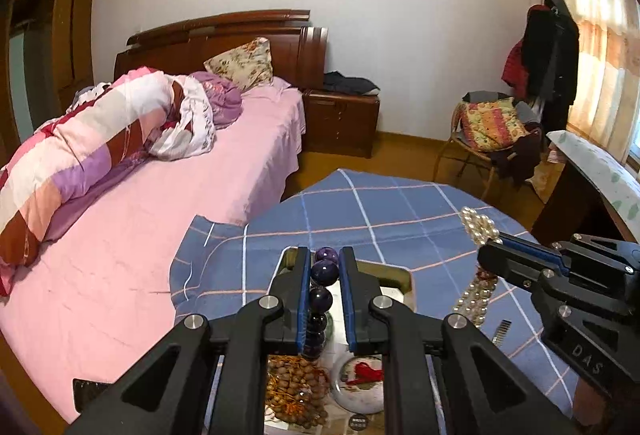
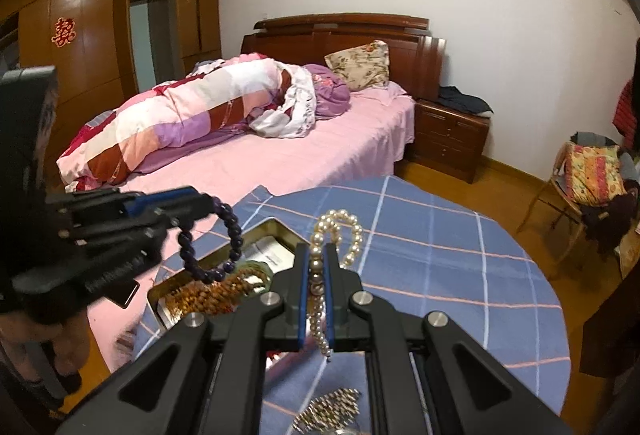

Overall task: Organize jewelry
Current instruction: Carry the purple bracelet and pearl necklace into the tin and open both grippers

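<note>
Left hand-held gripper (image 1: 325,271): clenched on a bracelet of dark purple round beads (image 1: 323,272), lifted clear and hanging over the open gold-rimmed metal tin (image 2: 224,235). Right hand-held gripper (image 2: 316,267): clamped tight on a strand of cream pearl beads (image 2: 338,231), looped above the fingers and trailing below them, raised off the table (image 1: 360,207) with its blue plaid cloth.

Already inside the tin: a heap of brown seed-like beads on orange cord (image 1: 296,391) and some white paper. Beside it, a round white dish with a red tassel (image 1: 362,375). Loose on the cloth near the bottom edge of the right view: a silvery metal-link band (image 2: 332,411).

Judged midway: some pieces stowed, two in the air and not yet placed, one at least waiting on the cloth. Destination of the two lifted strands not clear from here.
</note>
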Available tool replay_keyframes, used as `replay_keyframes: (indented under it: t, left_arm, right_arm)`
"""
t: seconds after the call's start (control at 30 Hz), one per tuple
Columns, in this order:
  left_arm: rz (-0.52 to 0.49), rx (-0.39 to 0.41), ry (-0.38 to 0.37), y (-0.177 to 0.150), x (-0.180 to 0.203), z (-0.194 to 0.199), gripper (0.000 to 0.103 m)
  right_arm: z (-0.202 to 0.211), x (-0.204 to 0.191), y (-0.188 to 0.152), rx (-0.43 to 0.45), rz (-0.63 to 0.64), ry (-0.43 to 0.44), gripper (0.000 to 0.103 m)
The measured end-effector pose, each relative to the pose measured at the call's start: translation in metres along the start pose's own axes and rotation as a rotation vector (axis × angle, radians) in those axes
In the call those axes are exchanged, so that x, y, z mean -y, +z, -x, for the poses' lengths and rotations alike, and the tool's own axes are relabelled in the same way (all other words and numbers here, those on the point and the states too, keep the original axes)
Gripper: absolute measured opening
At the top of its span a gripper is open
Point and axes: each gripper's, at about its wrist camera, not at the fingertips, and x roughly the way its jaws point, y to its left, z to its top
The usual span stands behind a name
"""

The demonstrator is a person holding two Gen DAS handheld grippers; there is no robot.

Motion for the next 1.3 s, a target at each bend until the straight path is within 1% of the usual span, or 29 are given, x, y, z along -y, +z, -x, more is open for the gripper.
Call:
replay_keyframes:
  t: [0.27, 0.63, 0.87, 1.07, 1.13, 1.17, 1.2, 1.23, 1.27, 1.3]
  left_arm:
    - [0.001, -0.034, 0.023, 0.000, -0.007, -0.022, 0.014]
    - [-0.006, -0.100, 0.036, -0.008, -0.008, -0.054, 0.014]
    - [0.011, -0.122, 0.030, -0.014, -0.013, -0.061, 0.014]
    - [0.020, -0.129, 0.031, -0.015, -0.016, -0.062, 0.015]
    - [0.020, -0.121, 0.027, -0.014, -0.015, -0.060, 0.023]
    - [0.016, -0.115, 0.033, -0.014, -0.014, -0.059, 0.039]
    - [0.015, -0.104, 0.046, -0.013, -0.013, -0.056, 0.060]
    - [0.017, -0.092, 0.055, -0.013, -0.013, -0.054, 0.068]
    - [0.023, -0.067, 0.061, -0.013, -0.013, -0.049, 0.076]
    - [0.027, -0.061, 0.054, -0.012, -0.013, -0.047, 0.076]
  right_arm:
    - [-0.033, -0.011, -0.002, -0.047, 0.010, 0.009, 0.009]
    - [-0.065, -0.010, -0.009, -0.129, -0.008, 0.005, 0.009]
    - [-0.080, -0.005, -0.019, -0.178, -0.011, -0.011, 0.009]
    - [-0.081, 0.000, -0.021, -0.191, -0.023, -0.013, 0.010]
    - [-0.081, 0.002, -0.022, -0.193, -0.027, -0.011, 0.014]
    - [-0.081, 0.002, -0.023, -0.193, -0.030, -0.008, 0.021]
    - [-0.081, 0.004, -0.023, -0.193, -0.033, -0.005, 0.032]
    - [-0.081, 0.004, -0.024, -0.191, -0.038, -0.003, 0.038]
    - [-0.079, 0.005, -0.024, -0.187, -0.042, -0.002, 0.048]
    - [-0.077, 0.006, -0.025, -0.183, -0.045, -0.003, 0.050]
